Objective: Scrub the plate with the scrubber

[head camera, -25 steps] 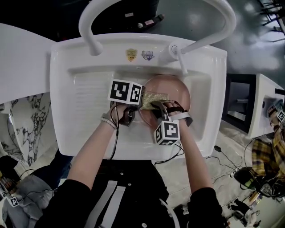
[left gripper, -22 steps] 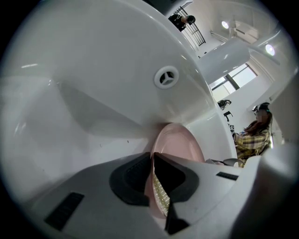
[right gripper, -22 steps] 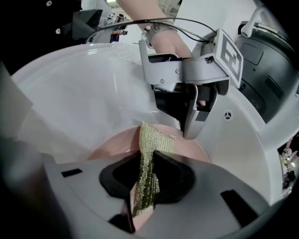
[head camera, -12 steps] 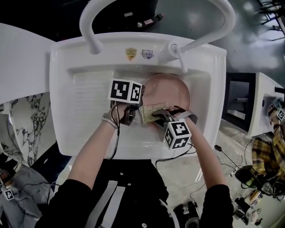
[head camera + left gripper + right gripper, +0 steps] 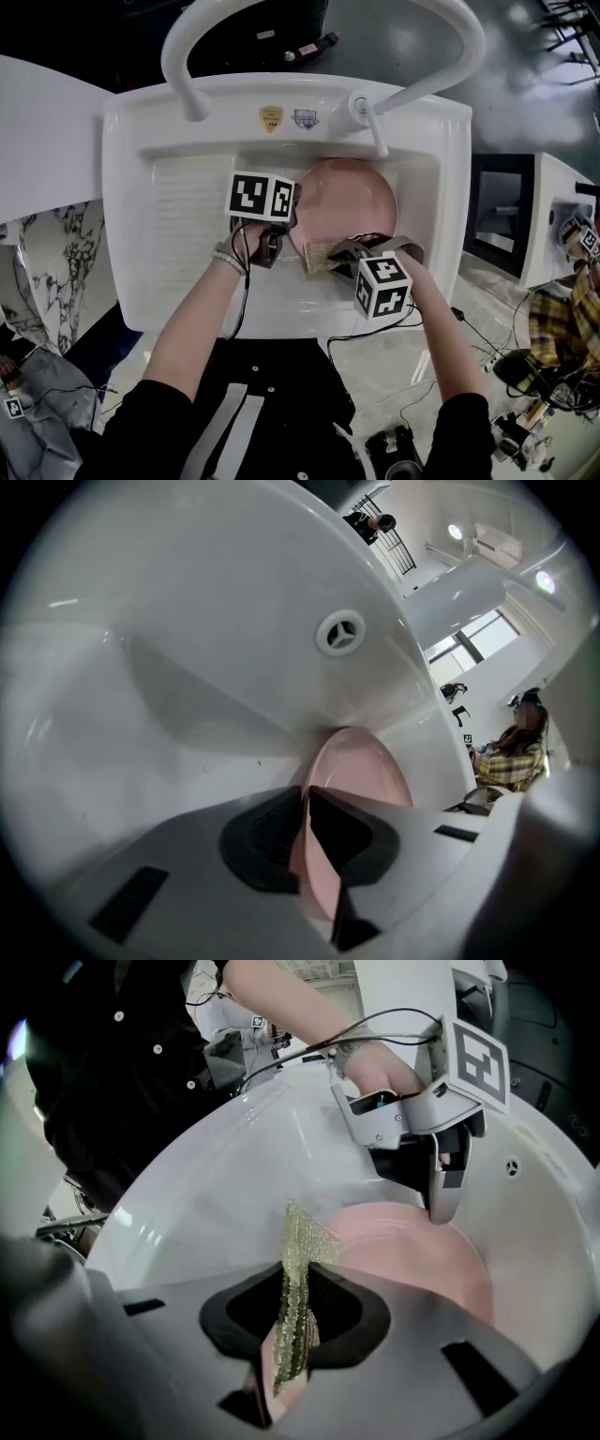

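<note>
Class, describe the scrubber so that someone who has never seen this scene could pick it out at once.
Start at the white sink and find the pink plate in its basin. At the plate's near edge, the right gripper pinches the scrubber: a thin, yellow-green mesh pad, the only rough, woven thing among smooth surfaces.

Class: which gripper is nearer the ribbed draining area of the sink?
Left. The left gripper grips the rim of the plate right beside the ribbed area. The right gripper, holding the scrubber, sits at the plate's near edge, farther from it.
</note>
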A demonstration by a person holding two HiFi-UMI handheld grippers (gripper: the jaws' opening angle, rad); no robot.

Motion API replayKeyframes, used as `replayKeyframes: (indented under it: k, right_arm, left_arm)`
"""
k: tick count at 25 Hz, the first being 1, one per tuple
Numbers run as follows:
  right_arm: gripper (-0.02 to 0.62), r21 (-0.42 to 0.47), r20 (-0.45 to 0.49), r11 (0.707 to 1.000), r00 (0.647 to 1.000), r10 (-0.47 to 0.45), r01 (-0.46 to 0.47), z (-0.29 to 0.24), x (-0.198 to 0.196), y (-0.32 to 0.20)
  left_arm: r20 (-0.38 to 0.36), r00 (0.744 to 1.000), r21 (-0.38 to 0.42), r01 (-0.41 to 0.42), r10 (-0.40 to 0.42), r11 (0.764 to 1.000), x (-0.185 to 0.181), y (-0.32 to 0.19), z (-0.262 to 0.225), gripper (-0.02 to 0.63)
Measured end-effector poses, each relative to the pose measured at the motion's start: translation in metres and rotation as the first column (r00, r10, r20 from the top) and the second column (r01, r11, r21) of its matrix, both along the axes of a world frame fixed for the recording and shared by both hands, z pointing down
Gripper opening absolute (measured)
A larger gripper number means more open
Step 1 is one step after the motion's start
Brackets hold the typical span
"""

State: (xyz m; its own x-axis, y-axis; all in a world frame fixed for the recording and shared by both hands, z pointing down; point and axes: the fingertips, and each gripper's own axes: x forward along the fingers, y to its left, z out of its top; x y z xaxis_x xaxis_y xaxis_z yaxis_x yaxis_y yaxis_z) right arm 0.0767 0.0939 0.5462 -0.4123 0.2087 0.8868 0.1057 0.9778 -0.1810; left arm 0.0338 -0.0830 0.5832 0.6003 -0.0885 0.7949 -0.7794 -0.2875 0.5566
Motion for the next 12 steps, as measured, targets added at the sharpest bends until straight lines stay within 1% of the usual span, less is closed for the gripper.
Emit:
replayKeyframes:
  k: [2,3,4,5,6,8,10,12]
  right_arm:
    - [0.072,-0.028,0.005,0.998,0.999,0.05,-0.05,-0.007,0.004,-0.004]
    - [0.072,-0.033,0.019,0.995,0.995,0.096,-0.095,-0.012,0.005,-0.01]
    - [0.072,-0.019,0.037,0.988,0.988,0.152,-0.152,-0.016,0.007,-0.019]
    - [0.072,0.019,0.054,0.976,0.975,0.216,-0.217,-0.019,0.009,-0.033]
    - [0.072,0.079,0.068,0.955,0.958,0.279,-0.284,-0.021,0.013,-0.049]
    - [0.072,0.226,0.084,0.891,0.919,0.384,-0.393,-0.02,0.025,-0.079]
    - [0.072,0.367,0.07,0.821,0.893,0.444,-0.437,-0.015,0.037,-0.101]
    - [0.072,0.475,0.042,0.767,0.882,0.47,-0.431,-0.01,0.046,-0.116]
  left_arm:
    - [-0.001,1.0,0.0,-0.001,0.001,1.0,0.001,0.0,0.0,0.025]
    - [-0.002,1.0,0.0,-0.001,0.001,1.0,0.001,0.0,0.0,0.025]
    - [-0.002,1.0,0.0,-0.001,0.001,1.0,0.001,0.0,0.0,0.026]
    - [-0.002,1.0,0.0,-0.001,0.001,1.0,0.0,-0.001,0.0,0.026]
    - [-0.001,1.0,0.001,-0.001,0.001,1.0,0.0,-0.001,0.0,0.026]
    - [0.0,1.0,0.001,-0.003,0.003,1.0,0.0,-0.001,0.0,0.025]
    - [0.001,1.0,0.002,-0.004,0.004,1.0,0.0,0.0,0.0,0.026]
    - [0.003,1.0,0.002,-0.004,0.004,1.0,0.0,0.0,0.0,0.026]
